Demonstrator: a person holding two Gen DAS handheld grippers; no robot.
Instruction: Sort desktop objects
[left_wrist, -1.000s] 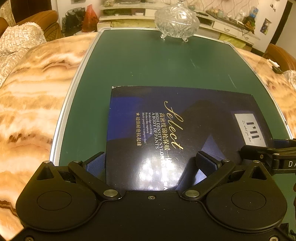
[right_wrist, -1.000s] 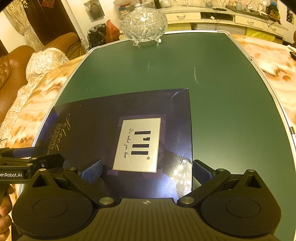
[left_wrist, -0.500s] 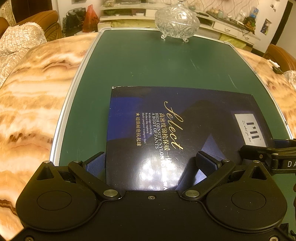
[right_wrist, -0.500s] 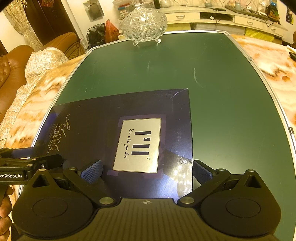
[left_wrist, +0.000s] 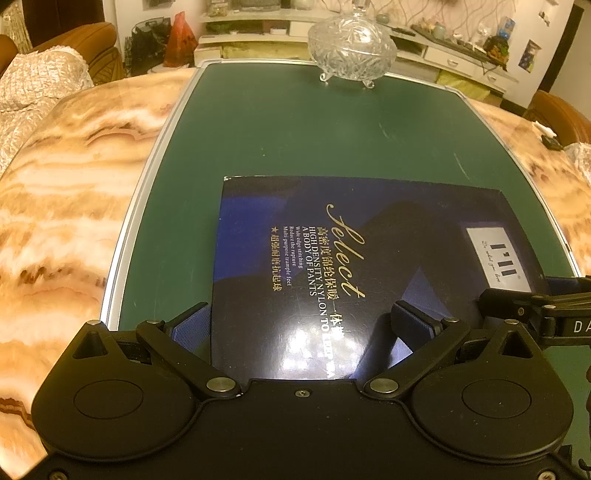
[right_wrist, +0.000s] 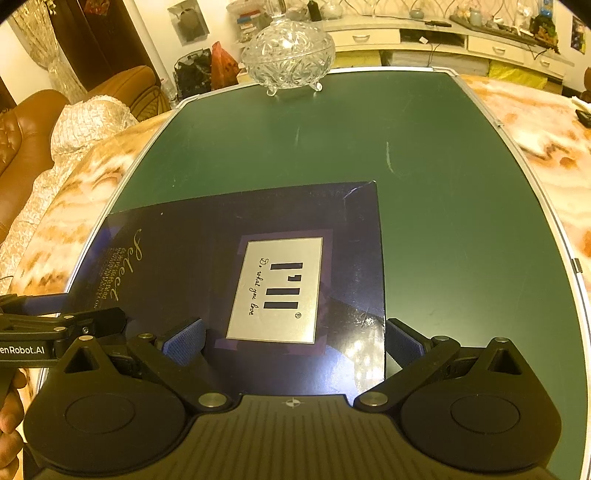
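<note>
A flat dark blue package with gold "Select" lettering and a silver label lies on the green mat. My left gripper is open at the package's near left part; its left finger stands beside the left edge and its right finger is over the cover. In the right wrist view the same package shows its silver label. My right gripper is open over the near right part, its right finger just past the right edge. Each gripper appears in the other's view: the right gripper and the left gripper.
A lidded cut-glass bowl stands at the mat's far edge, also visible as the bowl. The marble tabletop surrounds the mat. Small dark items lie at the far right. Sofas and shelves stand beyond. A hand shows at the lower left.
</note>
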